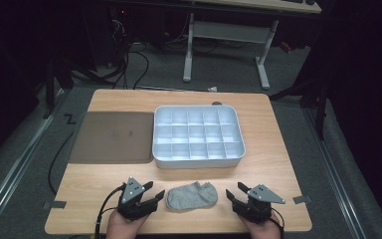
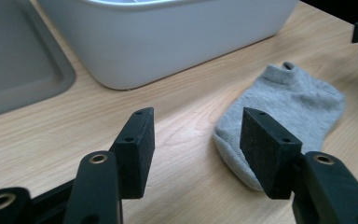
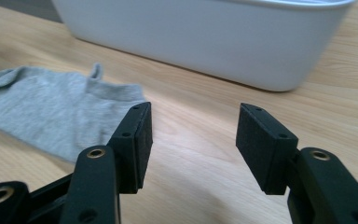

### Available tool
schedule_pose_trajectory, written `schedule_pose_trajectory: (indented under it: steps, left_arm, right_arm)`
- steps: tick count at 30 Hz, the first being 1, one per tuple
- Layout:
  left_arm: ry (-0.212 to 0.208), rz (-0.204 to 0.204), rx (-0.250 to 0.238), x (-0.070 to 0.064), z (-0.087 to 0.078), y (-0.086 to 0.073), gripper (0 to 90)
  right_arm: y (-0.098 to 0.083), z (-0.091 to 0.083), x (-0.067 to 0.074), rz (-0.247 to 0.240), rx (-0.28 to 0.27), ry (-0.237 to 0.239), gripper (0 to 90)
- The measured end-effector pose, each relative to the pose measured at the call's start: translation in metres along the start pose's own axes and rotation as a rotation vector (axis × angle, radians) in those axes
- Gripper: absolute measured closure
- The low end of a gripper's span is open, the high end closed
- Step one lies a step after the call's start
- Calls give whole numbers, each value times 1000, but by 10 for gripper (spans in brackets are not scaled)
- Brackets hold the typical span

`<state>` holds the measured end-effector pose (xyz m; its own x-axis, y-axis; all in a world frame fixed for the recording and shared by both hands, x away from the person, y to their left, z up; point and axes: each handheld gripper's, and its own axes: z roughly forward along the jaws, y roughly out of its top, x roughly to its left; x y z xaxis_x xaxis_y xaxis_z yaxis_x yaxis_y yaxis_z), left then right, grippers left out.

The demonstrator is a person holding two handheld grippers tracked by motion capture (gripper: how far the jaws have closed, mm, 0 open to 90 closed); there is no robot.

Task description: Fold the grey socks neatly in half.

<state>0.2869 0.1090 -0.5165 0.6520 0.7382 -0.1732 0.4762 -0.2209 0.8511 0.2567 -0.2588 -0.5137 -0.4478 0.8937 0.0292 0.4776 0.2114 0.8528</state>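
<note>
A grey ankle sock (image 1: 192, 196) lies flat on the wooden table near its front edge, between my two grippers. My left gripper (image 1: 155, 191) sits just left of the sock, jaws open and empty. In the left gripper view the sock (image 2: 289, 107) lies partly behind the right jaw of my left gripper (image 2: 196, 135), whose jaws stand apart above bare wood. My right gripper (image 1: 235, 191) rests just right of the sock, open with nothing between its jaws. From my right gripper (image 3: 193, 135) the sock (image 3: 46, 112) lies to the left, beyond the left jaw.
A white compartment bin (image 1: 198, 162) with several empty cells stands at the table's middle, right behind the sock. A flat grey tray (image 1: 112, 137) lies to its left, touching it. The table (image 1: 273, 149) ends close behind both hands. A desk frame and cables stand on the floor beyond.
</note>
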Motion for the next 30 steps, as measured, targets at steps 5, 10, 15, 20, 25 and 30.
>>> schedule_pose_trajectory:
  steps: [5, 10, 15, 20, 25, 30]
  left_arm:
    - [-24, 5, 22, -8, 8, -1, 458]
    - [-33, 7, 64, -14, 20, -2, 476]
    - [-28, 24, 110, -22, 31, -4, 482]
    - [-30, 33, 129, -26, 36, -4, 484]
    - [-25, 26, 140, -26, 39, -4, 486]
    - [-17, 21, 153, -26, 40, -4, 532]
  right_arm:
    - [4, 8, 13, -20, 22, 30, 485]
    - [6, 21, 23, -16, 72, 59, 523]
    - [8, 33, 30, -7, 136, 84, 531]
    - [7, 39, 33, -2, 165, 92, 527]
    - [6, 42, 33, 8, 180, 102, 525]
    - [5, 43, 34, 14, 190, 104, 526]
